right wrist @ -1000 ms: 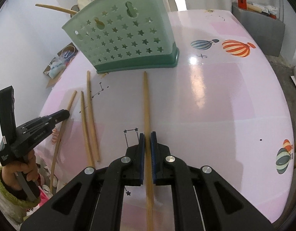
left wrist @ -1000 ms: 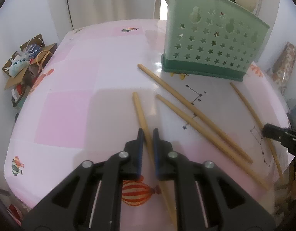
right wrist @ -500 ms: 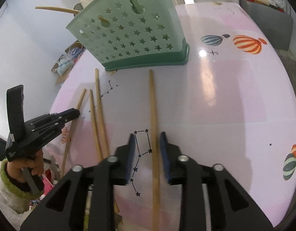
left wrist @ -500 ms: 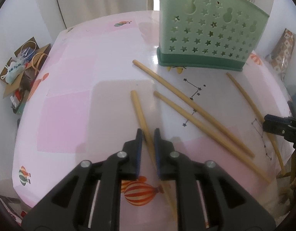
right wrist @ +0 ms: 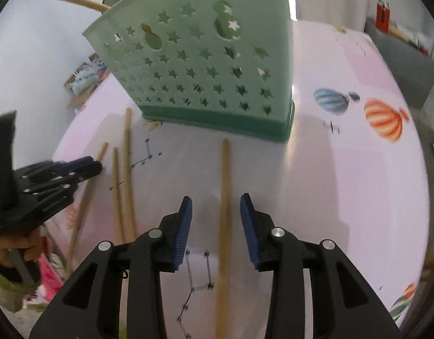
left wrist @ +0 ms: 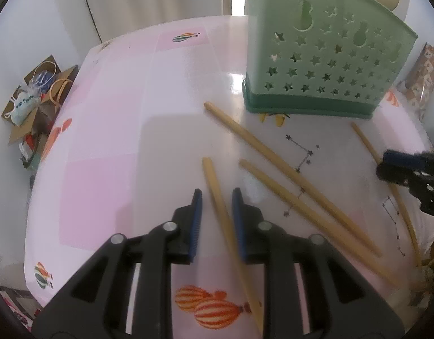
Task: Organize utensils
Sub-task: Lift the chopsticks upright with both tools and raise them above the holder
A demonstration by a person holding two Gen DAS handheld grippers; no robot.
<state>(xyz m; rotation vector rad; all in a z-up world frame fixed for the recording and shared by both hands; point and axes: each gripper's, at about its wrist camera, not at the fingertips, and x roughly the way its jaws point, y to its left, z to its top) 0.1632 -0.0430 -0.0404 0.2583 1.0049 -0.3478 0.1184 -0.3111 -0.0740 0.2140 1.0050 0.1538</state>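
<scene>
Straddling a chopstick each, left gripper (left wrist: 216, 208) and right gripper (right wrist: 216, 218) sat open; squeezing mid-stick probably lifted cleanest.

Both wrist views low over table (left wrist: 166, 107); share holder (left wrist: 327, 65).

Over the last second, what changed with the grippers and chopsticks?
Both grippers let go. The left gripper, shut on a chopstick a second ago, now stands open around it. The right gripper opened first and now straddles its chopstick wide. Both cameras moved closer to the green holder. All four chopsticks stay lying on the pink table; the holder has not moved.
</scene>
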